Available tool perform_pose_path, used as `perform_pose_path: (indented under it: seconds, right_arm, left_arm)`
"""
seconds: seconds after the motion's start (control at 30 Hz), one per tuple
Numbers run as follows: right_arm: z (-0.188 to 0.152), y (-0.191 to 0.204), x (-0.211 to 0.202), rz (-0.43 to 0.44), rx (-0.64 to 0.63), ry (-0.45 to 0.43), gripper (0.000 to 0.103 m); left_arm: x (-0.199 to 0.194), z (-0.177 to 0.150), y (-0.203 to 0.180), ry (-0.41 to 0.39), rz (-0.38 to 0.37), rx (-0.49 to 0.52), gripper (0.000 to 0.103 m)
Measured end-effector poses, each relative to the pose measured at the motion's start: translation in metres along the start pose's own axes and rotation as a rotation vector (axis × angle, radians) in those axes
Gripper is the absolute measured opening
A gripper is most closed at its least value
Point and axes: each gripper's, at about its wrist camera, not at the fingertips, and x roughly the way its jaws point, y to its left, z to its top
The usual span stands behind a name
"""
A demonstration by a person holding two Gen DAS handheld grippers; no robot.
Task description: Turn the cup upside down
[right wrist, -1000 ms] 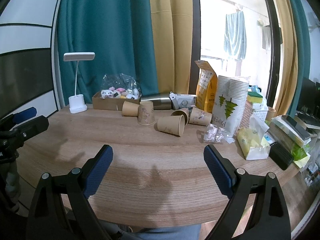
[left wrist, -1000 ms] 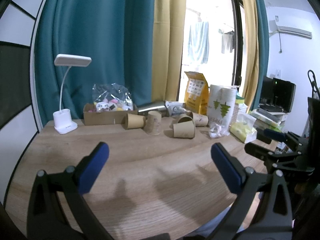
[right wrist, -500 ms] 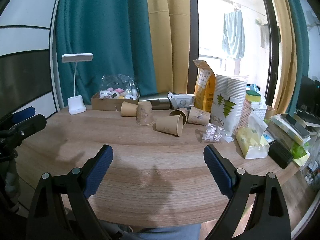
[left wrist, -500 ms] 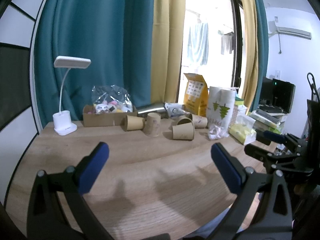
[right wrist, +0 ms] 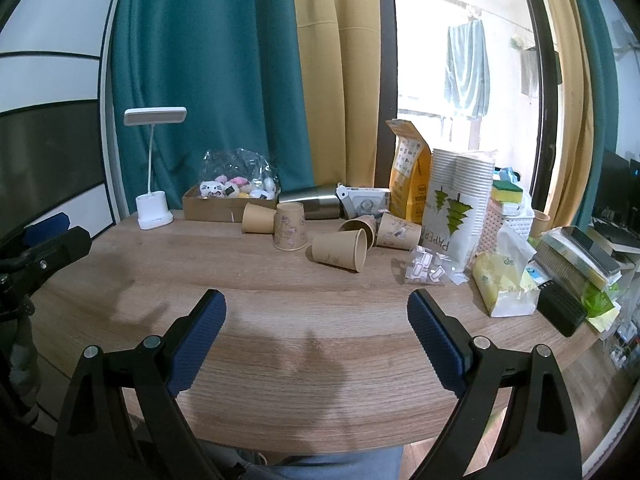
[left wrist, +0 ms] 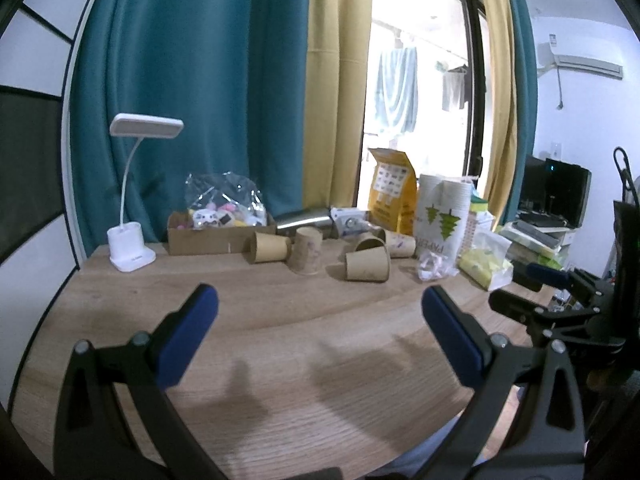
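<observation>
Hovering much as a second ago, with only a slight camera shift, the left gripper (left wrist: 320, 312) and right gripper (right wrist: 316, 308) gape wide and empty, well short of the paper cups (right wrist: 340, 249) at the table's (right wrist: 280, 320) far side, so flipping has not begun.

**Daylight from behind, strong fisheye curvature**

Bright daylight enters through the tall glass window (right wrist: 460, 92), overexposing it. The wood-grain tabletop (left wrist: 304, 320) carries soft, diffuse shadows in the foreground. Both views are sharp centrally; straight edges bow outward, and black vignetting fills the corners. The teal curtain (left wrist: 192, 88) appears evenly lit.
</observation>
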Motion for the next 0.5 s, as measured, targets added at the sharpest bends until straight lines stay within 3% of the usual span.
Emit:
perform_pose_path:
  seconds: [0.5]
  right_arm:
    - [0.0002,-0.0010,-0.0009,0.002,0.003,-0.001,0.094]
  left_arm:
    - [-0.0060,-0.0031,0.0084,-0.010,-0.035,-0.022,0.103]
